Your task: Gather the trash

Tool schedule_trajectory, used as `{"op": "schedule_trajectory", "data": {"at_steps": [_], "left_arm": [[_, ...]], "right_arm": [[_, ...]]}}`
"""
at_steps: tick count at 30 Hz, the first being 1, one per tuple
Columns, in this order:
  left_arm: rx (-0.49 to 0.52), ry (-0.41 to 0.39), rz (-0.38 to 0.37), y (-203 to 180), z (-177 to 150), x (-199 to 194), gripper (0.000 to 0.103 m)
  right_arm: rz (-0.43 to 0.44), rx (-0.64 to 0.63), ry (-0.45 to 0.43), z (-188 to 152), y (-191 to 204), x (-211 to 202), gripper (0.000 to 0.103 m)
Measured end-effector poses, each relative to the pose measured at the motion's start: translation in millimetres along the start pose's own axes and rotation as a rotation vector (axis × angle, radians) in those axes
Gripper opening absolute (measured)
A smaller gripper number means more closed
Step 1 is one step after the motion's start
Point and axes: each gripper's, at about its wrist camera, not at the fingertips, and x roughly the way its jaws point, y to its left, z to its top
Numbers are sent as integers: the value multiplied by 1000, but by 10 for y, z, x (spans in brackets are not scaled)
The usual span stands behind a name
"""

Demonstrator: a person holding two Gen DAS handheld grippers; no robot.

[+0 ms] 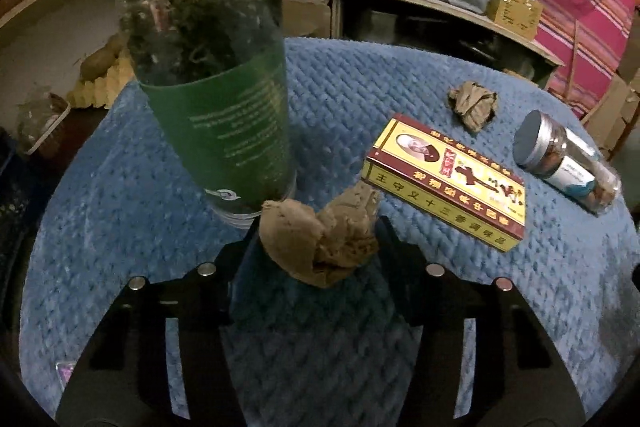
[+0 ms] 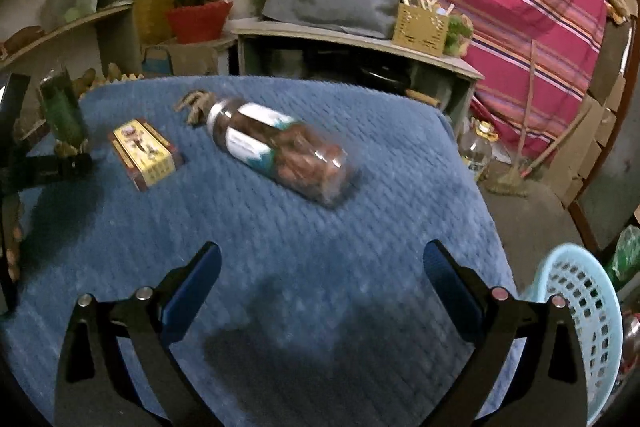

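My left gripper clamped on a crumpled brown paper wad above the blue cloth, my right gripper wide open, empty, second wad behind the yellow box, jar lying lid-away

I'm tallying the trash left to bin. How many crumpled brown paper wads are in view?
2. One crumpled brown paper wad is clamped in the left gripper. The other wad lies on the blue blanket behind the yellow box. Others may be hidden.
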Motion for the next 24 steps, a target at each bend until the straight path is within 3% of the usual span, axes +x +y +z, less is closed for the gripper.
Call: {"op": "schedule_trajectory", "data": {"at_steps": [7, 12, 15, 21, 24], "left_arm": [[25, -56, -8, 68, -52, -249, 50], [46, -151, 9, 190, -45, -512, 50], [22, -190, 15, 294, -11, -612, 50], [-13, -195, 1, 387, 41, -617, 50], [4, -197, 13, 386, 29, -606, 50]], "right_arm": [[41, -56, -3, 386, 463, 190, 99], [59, -103, -90, 688, 861, 291, 99], [72, -118, -95, 849, 1052, 459, 99], [68, -160, -85, 1127, 1389, 809, 97], [45, -181, -56, 1187, 1496, 988, 89]]}}
